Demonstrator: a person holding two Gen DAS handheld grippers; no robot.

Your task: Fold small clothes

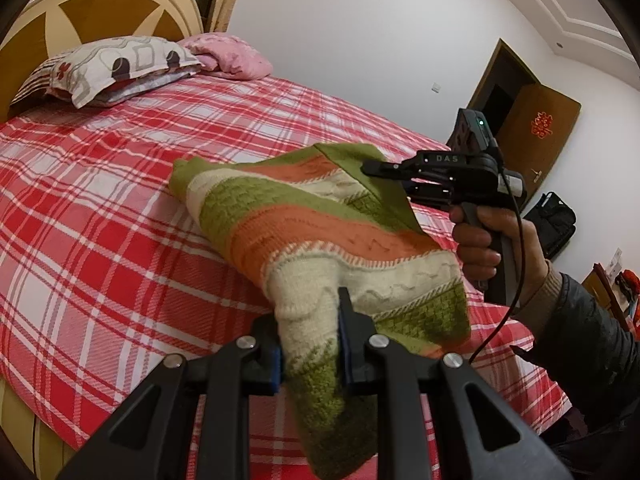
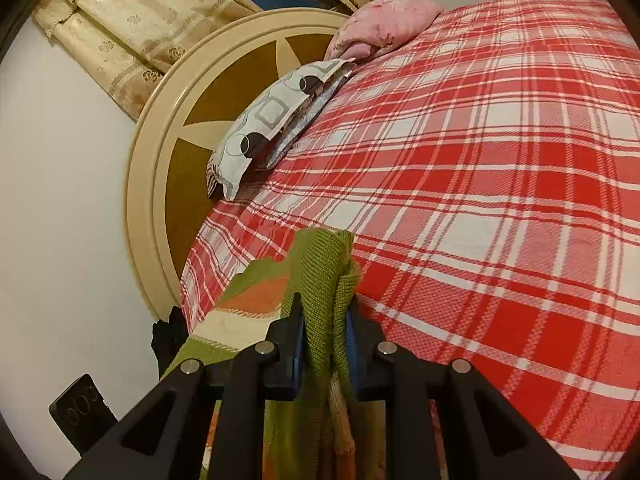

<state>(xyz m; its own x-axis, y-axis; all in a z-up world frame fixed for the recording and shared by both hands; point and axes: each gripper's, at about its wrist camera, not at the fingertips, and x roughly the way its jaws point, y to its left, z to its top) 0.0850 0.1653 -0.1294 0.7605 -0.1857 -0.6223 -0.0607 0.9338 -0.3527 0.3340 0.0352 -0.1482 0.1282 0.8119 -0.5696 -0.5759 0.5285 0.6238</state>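
A small knitted sweater [image 1: 320,224] striped green, orange and cream hangs lifted over the red plaid bed [image 1: 120,184], its far end resting on the cover. My left gripper [image 1: 310,340] is shut on a cream and green bunch of the knit at the near end. My right gripper [image 1: 384,174], held by a hand [image 1: 486,240], is shut on the green edge at the sweater's upper right. In the right wrist view that same gripper [image 2: 324,332] pinches a bunched green fold of the sweater [image 2: 320,280], with striped knit trailing to the left below it.
A patterned pillow [image 1: 108,70] and a pink pillow [image 1: 232,56] lie at the headboard [image 1: 100,4]. A brown door [image 1: 536,124] and a black bag [image 1: 554,220] stand past the bed's far side. Curtains [image 2: 132,28] hang behind the headboard.
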